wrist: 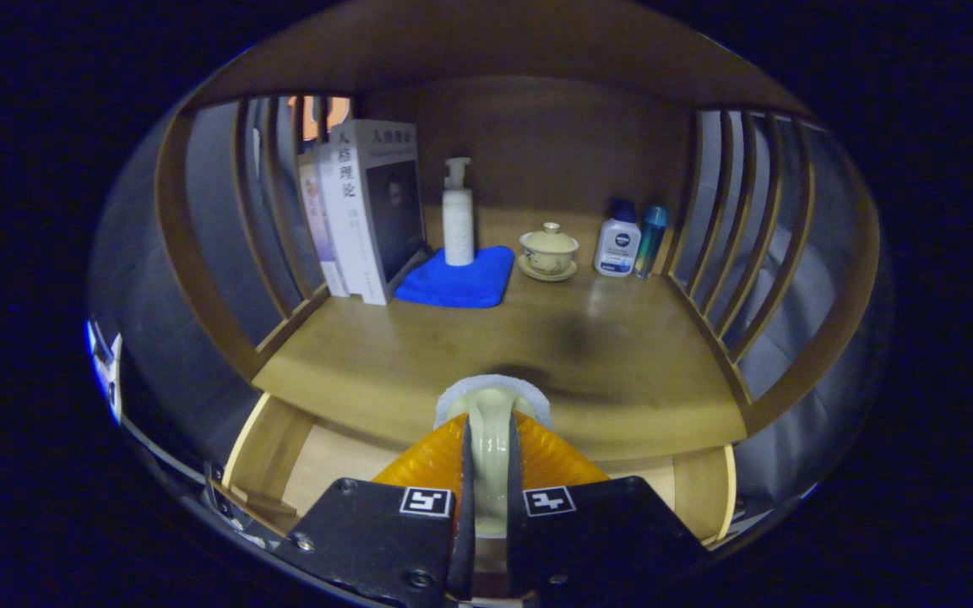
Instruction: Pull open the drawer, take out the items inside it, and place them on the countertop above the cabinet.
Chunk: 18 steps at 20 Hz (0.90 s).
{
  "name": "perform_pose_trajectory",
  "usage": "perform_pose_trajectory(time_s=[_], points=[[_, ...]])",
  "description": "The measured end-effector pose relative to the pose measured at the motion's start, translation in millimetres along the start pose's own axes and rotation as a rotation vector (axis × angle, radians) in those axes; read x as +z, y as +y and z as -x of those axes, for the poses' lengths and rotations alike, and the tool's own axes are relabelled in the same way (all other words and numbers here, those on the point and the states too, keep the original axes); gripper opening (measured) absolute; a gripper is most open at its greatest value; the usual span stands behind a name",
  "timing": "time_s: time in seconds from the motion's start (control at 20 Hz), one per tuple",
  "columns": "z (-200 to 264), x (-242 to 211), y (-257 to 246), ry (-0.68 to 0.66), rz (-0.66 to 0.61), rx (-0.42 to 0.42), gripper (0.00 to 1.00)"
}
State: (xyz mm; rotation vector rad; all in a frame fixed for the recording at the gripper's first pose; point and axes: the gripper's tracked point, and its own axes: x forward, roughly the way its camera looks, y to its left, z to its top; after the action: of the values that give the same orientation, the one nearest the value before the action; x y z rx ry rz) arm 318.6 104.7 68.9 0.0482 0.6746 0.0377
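Gripper view: hand-held gripper point(491, 485) clamping brush point(491, 422) over countertop point(622, 363)

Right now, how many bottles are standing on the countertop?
3. A white pump bottle stands on the blue cloth; a white bottle with a dark cap and a slim teal bottle stand together near the far right slats.

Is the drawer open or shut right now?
Open: the drawer juts out below the countertop, its inside showing beside the gripper, shut on a cream item.
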Motion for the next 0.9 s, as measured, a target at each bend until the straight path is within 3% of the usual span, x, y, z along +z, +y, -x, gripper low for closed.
perform_pose_trajectory(time_s=[0.3,0.9], points=[[-32.6,23.2,-4.0,0.014,-0.087,-0.005,0.18],[-85.6,49.8,-14.2,-0.002,-0.108,-0.045,0.18]])
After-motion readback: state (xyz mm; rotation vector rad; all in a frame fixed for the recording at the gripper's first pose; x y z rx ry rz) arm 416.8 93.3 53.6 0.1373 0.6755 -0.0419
